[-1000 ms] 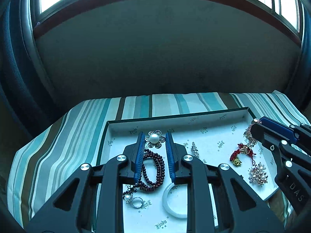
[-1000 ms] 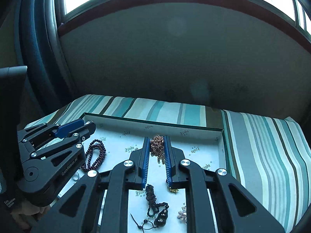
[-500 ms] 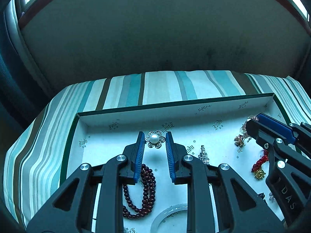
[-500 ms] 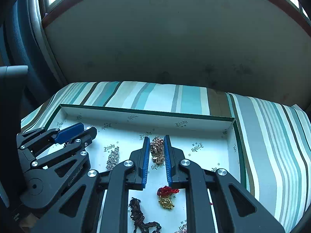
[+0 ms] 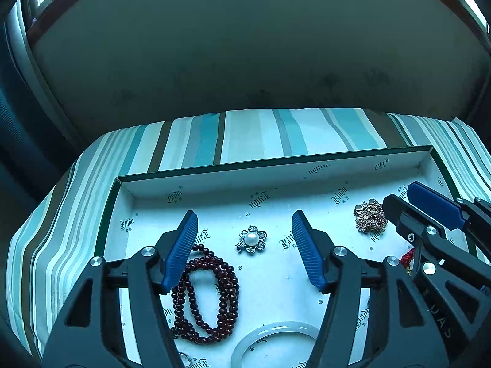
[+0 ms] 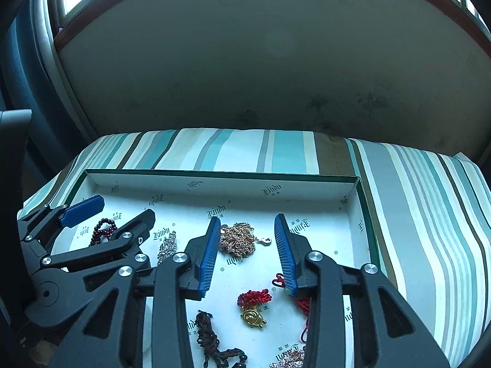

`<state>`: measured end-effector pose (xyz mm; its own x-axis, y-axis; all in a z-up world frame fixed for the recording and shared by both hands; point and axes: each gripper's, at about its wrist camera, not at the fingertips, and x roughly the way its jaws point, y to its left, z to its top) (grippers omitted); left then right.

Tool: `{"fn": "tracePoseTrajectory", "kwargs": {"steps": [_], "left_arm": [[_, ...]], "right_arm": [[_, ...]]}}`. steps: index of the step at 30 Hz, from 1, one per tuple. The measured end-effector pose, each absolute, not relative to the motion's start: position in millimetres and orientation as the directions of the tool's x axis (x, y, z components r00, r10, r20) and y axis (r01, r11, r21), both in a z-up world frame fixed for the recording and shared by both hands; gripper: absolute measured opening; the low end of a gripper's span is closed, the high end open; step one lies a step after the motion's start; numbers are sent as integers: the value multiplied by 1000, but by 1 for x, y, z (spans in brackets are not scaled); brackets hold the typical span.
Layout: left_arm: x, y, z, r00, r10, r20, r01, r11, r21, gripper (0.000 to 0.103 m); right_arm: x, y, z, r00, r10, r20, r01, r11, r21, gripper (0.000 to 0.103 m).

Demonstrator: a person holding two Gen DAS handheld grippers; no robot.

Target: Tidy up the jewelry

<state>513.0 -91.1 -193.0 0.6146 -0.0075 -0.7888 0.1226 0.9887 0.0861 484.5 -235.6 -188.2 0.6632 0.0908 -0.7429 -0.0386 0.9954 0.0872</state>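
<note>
A shallow white box (image 5: 276,171) (image 6: 214,181) lies on a striped cloth and holds loose jewelry. In the left wrist view, my left gripper (image 5: 244,225) is open and empty around a pearl flower brooch (image 5: 251,239). A dark red bead bracelet (image 5: 204,294) and a white bangle (image 5: 273,334) lie nearer. In the right wrist view, my right gripper (image 6: 247,227) is open and empty around a heap of gold chain (image 6: 237,239) that rests on the box floor. The chain also shows in the left wrist view (image 5: 369,216).
A red cord with a gold charm (image 6: 253,305), a dark braided cord (image 6: 211,337) and a silver piece (image 6: 167,243) lie in the box. The box's rim (image 6: 365,214) stands at the right. The striped cloth (image 6: 429,230) runs around it, with a dark wall behind.
Both grippers have opened wide. The gold chain that the right gripper held now lies loose on the box floor. The left gripper's fingers now straddle the pearl brooch.
</note>
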Motion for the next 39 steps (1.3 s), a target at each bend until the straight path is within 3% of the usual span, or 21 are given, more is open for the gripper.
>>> {"fn": "tracePoseTrajectory", "kwargs": {"steps": [12,27,39], "left_arm": [[486,-77,-174,659,-15,-752,89,994,58,81],[347,-53,-133,724,20,-689,56,995,88,87],[232,-33,-79,790,8,-613,31,998,52,92]], "right_arm": [[433,-236,-168,726,56,-686,-19,998,61,64],[300,-214,-135,752,46,-658,-17,999,51,70],[191,-196,-79,833,65,-549,-54,998,36,73]]}}
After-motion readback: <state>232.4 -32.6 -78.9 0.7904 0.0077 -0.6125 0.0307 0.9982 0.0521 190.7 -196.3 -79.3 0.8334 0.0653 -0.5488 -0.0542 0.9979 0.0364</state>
